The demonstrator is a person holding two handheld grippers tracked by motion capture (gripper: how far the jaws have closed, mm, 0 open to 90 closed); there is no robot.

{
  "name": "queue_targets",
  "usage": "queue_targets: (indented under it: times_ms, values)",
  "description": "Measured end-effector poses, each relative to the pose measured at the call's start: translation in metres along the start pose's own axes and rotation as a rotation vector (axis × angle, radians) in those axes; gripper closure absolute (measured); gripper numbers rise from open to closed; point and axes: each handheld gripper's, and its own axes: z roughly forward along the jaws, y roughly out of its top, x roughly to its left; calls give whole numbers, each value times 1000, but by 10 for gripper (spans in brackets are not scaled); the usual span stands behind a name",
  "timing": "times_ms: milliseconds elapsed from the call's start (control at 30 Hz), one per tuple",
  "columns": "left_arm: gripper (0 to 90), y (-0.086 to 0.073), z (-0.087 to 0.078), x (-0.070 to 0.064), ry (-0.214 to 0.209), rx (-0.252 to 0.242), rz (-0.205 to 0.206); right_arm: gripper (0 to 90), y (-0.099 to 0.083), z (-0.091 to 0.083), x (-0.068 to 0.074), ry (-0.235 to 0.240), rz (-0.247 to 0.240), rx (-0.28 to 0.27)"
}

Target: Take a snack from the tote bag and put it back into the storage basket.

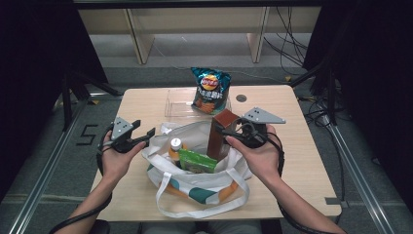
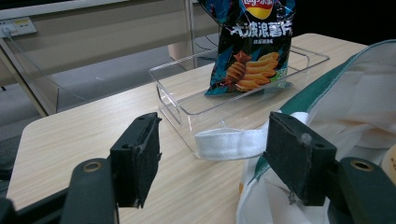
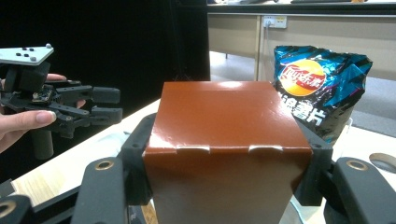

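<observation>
The box (image 3: pixel 226 140) is glossy reddish-brown; the chip bag (image 1: pixel 210 90) dark blue; the tote bag (image 1: pixel 199 187) white with green and seemingly orange patches.

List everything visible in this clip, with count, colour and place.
Brown box: one, brown, upright over the bag, clamped in the right gripper.
Tote bag: one, white with green and orange, table's near middle.
Green packet: one, green, inside the bag.
Bottle: one, orange with pale cap, inside the bag.
Crisp bag: one, blue, standing in the tray.
Tray: one, clear, far side of the table.
Table: one, light wood.
Left gripper: black, open, at the bag's strap.
Right gripper: black, shut on the box.
</observation>
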Motion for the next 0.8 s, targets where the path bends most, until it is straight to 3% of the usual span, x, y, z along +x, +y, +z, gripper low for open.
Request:
queue_targets:
  times_ms: [300,333,367,400,433,500,633,667,800]
  values:
    - [344,0,0,0,0,-1,-2,392,9,-2,-2,-2,17,-7]
    - [344,0,0,0,0,-1,-3,392,10,-2,-4,-20,-17,-28]
    - [344,0,0,0,1,-1,-4,391,10,-2,-2,-3,29,-11]
    - [344,0,0,0,1,0,-5,392,11,-3,-2,-5,33,-7]
    - [344,0,0,0,2,-1,-7,392,12,-2,-3,-5,13,-13]
    - [343,0,0,0,2,0,-4,391,13,-2,-3,-4,32,-16]
    - [343,0,0,0,1,0,-6,392,16,-2,-6,-13,11,-32]
    - [344,0,0,0,1,-1,-7,392,16,-2,-5,-8,40,-26]
    - [344,0,0,0,1,-1,-6,392,19,-3,-5,-3,35,-36]
